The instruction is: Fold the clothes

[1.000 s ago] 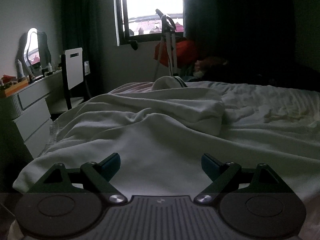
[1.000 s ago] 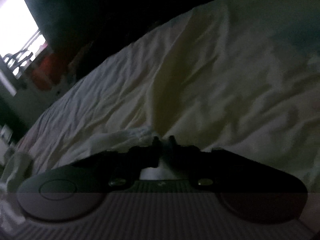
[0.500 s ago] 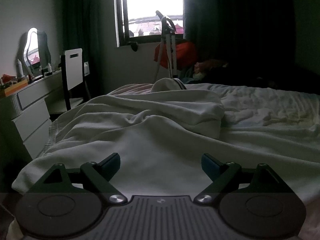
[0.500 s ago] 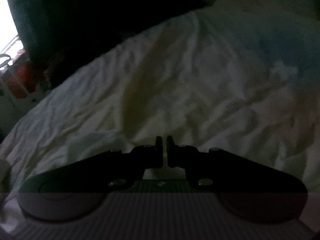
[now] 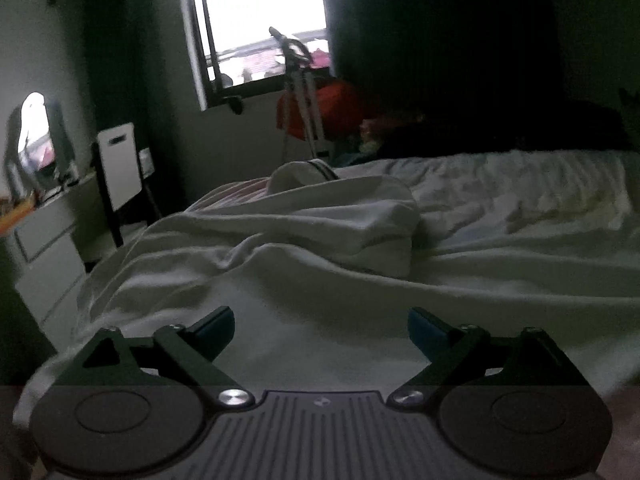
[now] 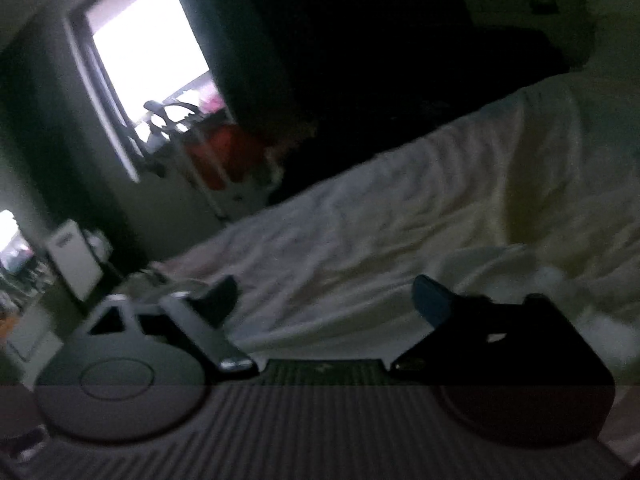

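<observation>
White garment [image 5: 320, 240] lies rumpled on bed [image 5: 540, 208], part-folded. Looks soft, light, limp; best pinched at a hem edge or corner. Left tongs [image 5: 320, 326] spread, empty above it. Right tongs [image 6: 324, 294] spread, empty.

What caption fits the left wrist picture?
Open left gripper hovers over a rumpled white garment on the bed.
</observation>
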The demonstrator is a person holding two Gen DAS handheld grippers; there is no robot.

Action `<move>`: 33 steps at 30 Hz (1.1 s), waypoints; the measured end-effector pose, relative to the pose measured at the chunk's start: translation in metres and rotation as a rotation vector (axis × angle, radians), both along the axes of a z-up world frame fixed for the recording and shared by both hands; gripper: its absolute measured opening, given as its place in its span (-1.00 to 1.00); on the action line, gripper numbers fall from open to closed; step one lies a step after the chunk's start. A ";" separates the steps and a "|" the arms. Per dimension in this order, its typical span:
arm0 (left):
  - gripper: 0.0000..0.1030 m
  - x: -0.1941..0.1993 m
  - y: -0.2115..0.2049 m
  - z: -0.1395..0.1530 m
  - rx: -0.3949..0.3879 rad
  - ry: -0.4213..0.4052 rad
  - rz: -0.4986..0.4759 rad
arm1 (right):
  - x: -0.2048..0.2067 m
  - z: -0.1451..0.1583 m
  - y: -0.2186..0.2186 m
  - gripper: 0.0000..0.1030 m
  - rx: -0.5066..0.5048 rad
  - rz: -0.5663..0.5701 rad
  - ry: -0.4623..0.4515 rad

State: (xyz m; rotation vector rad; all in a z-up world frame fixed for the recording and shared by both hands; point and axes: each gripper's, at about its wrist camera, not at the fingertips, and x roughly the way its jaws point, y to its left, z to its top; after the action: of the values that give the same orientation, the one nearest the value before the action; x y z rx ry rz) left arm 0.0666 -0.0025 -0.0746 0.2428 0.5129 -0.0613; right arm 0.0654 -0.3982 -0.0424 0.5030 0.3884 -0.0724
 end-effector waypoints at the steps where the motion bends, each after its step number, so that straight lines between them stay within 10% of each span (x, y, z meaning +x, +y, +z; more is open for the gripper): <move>1: 0.88 0.010 -0.003 0.000 -0.003 0.002 -0.005 | 0.002 -0.001 0.004 0.88 0.006 0.009 0.008; 18: 0.90 0.258 -0.130 -0.075 0.185 0.067 0.065 | 0.088 -0.093 0.000 0.88 0.036 -0.079 0.193; 24: 0.25 0.282 -0.104 -0.065 0.090 0.040 0.117 | 0.109 -0.110 0.003 0.88 0.040 -0.051 0.209; 28: -0.71 0.281 -0.073 -0.043 -0.045 0.010 0.168 | 0.110 -0.113 0.004 0.90 0.059 -0.048 0.205; 33: -0.80 0.270 -0.013 0.000 -0.227 -0.054 0.294 | 0.100 -0.108 0.007 0.88 0.081 -0.038 0.198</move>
State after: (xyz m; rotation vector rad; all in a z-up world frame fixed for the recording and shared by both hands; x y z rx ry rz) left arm 0.3366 -0.0156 -0.0750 -0.0546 0.4794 0.1719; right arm 0.1653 -0.3909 -0.1509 0.5853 0.5768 -0.1444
